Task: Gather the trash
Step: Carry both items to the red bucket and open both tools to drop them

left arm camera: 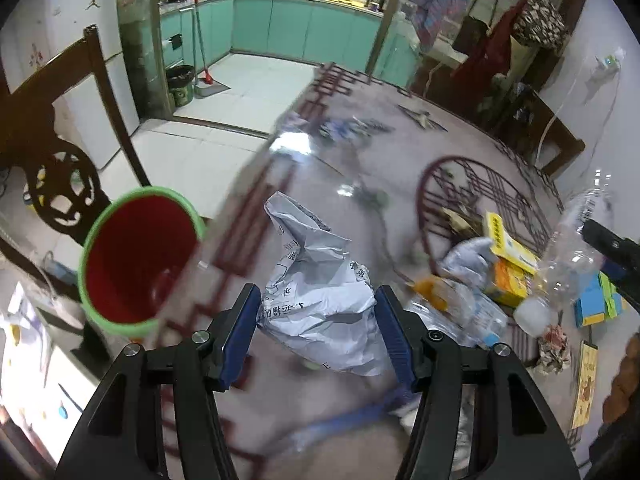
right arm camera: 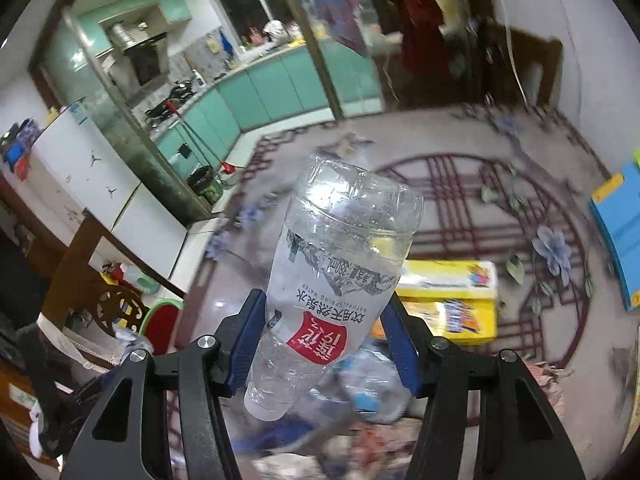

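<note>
Patterned tabletop (left arm camera: 360,152) strewn with litter: left gripper (left arm camera: 318,308) clamps a crumpled white paper bag (left arm camera: 320,280) above it, right gripper (right arm camera: 324,322) grips a clear water bottle (right arm camera: 336,264), red bin (left arm camera: 140,256) waiting beside; teal kitchen cabinets (left arm camera: 280,28) beyond.

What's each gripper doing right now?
Left gripper: closed on the crumpled paper.
Right gripper: closed on the plastic bottle.

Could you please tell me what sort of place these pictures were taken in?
Most likely a home dining area opening onto a kitchen: teal cabinets and a range hood lie beyond a littered table, with a carved wooden chair beside it.
</note>
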Demonstrator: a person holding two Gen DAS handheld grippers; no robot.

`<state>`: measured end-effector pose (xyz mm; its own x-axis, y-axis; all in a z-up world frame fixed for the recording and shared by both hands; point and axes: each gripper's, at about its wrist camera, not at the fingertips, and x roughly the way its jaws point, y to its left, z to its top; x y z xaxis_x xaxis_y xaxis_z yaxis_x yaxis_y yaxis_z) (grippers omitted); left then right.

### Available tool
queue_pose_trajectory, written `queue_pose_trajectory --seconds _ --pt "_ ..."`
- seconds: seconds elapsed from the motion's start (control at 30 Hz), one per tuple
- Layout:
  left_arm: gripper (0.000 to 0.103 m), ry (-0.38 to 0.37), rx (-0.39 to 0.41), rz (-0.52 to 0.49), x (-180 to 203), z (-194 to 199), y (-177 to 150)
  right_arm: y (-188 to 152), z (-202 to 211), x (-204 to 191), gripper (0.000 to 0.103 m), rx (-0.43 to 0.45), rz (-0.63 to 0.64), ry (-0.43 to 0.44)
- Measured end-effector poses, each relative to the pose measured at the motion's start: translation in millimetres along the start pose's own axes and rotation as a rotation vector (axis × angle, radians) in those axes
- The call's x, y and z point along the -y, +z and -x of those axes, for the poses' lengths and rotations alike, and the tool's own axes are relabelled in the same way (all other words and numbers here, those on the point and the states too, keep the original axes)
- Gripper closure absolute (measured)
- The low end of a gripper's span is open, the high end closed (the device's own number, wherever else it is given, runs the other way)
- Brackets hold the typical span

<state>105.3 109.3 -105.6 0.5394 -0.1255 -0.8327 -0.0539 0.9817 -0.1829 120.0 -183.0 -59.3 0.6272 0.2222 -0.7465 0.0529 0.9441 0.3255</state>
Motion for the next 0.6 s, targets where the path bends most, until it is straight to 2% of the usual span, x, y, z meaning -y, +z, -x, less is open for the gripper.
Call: queue_pose_trajectory --seconds 0.1,0.23,0.37,0.6 --pt "0.045 0.009 0.013 0.023 -36.1 2.2 10.9 -4.6 -4.0 -47.2 0.046 0.011 0.057 0.012" --pt "0.045 0.050 0.015 0.039 -86.8 -3.9 19.6 -14.2 -31.7 -114.3 0.046 -0.005 0.099 0.079" --pt "0.045 0.100 -0.024 0.065 -147.9 -31.3 22.8 -30.6 -83.7 -189.4 0.046 -0.025 0.161 0.120" --pt "0.044 0.135 -0.124 0.127 -221.2 -70.3 13.3 -65.1 -175.4 -282.2 0.046 -0.097 0.233 0.136"
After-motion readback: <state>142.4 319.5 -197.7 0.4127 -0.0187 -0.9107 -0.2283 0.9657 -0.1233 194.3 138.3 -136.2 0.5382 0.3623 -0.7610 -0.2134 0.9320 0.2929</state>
